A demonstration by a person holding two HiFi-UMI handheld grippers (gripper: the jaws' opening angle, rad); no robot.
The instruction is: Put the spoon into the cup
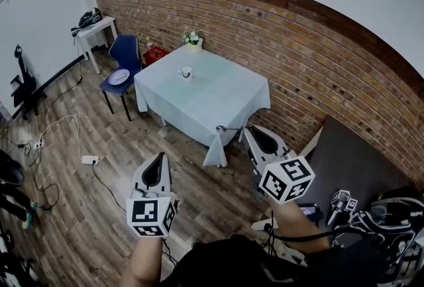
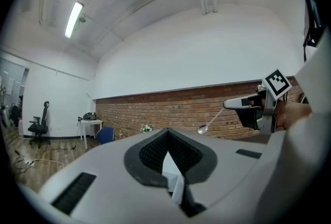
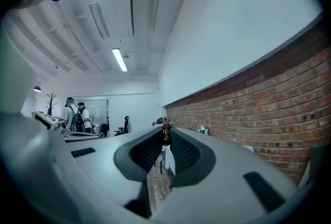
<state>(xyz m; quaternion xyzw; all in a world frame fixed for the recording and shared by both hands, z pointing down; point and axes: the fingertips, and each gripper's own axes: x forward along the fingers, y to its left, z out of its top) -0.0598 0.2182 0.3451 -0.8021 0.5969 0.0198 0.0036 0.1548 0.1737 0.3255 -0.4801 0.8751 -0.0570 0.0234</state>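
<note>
Nearest, at 11 o'clock of the person, the left tool points level with its jaws a narrow slit apart and nothing between them. At 1 o'clock the right tool is clamped on the handle of the spoon, so the task's thing is in the air, gripped. It sticks out toward 9 o'clock from the jaw tips, just over the near corner of the worktop. From the left gripper view the spoon slopes a little downward, bowl end outermost. Beyond, on the pale cloth, the cup stands upright at about 11 o'clock of the spoon and well apart from it, toward the far side. Flowers sit at the far corner, at 12 o'clock of the cup. A blue chair with a plate on its seat stands at 9 o'clock of the worktop. The step in hand looks like the carry: the spoon is taken and the cup not yet reached. The next move calls for stepping closer and bringing the right tool across the cloth toward 11 o'clock. Then the spoon must tip bowl-down above the rim and go in before the jaws part, without knocking the light cup over.
</note>
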